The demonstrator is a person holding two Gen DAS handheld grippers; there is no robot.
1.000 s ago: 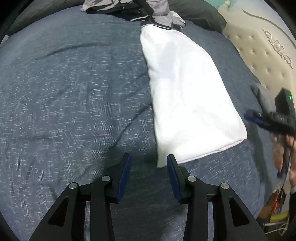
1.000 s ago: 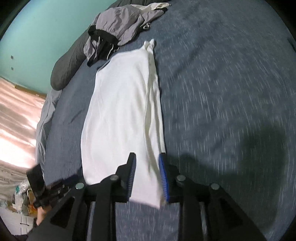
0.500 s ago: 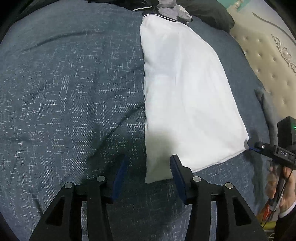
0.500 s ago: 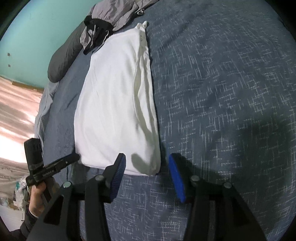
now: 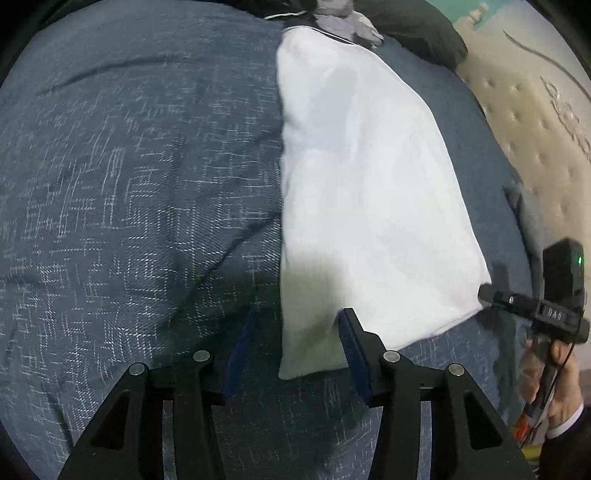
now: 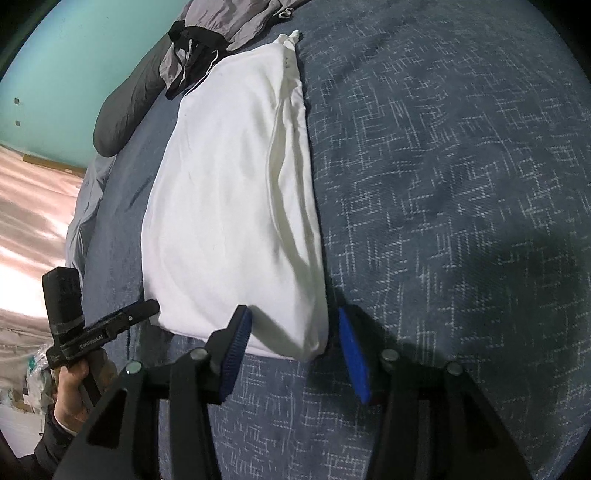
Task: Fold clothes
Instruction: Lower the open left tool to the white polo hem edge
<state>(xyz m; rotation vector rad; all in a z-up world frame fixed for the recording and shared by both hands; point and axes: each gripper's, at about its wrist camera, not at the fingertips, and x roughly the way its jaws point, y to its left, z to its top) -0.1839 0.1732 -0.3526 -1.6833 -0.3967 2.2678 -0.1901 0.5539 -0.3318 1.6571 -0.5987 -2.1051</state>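
Observation:
A white garment [image 5: 369, 192] lies folded into a long strip on the blue bedspread [image 5: 129, 184]. My left gripper [image 5: 298, 319] stands open over the strip's near left corner; the cloth lies between the blue pads without being pressed. The right wrist view shows the same white garment [image 6: 229, 192] with loose folds along its right edge. My right gripper [image 6: 293, 314] is open astride the near right corner, pads apart from the cloth. Each gripper shows in the other's view: the right gripper [image 5: 487, 291] at the corner's edge, the left gripper [image 6: 153, 306] likewise, each held by a hand.
A heap of grey and black clothes [image 6: 221, 33] lies at the strip's far end, beside a dark pillow [image 6: 125, 110]. A tufted beige headboard [image 5: 535, 122] runs along one side of the bed. The bedspread [image 6: 443, 184] stretches wide on the other side.
The right gripper has opened and let go of the garment's near corner, which now lies flat. The left gripper has moved over to the other near corner and straddles it.

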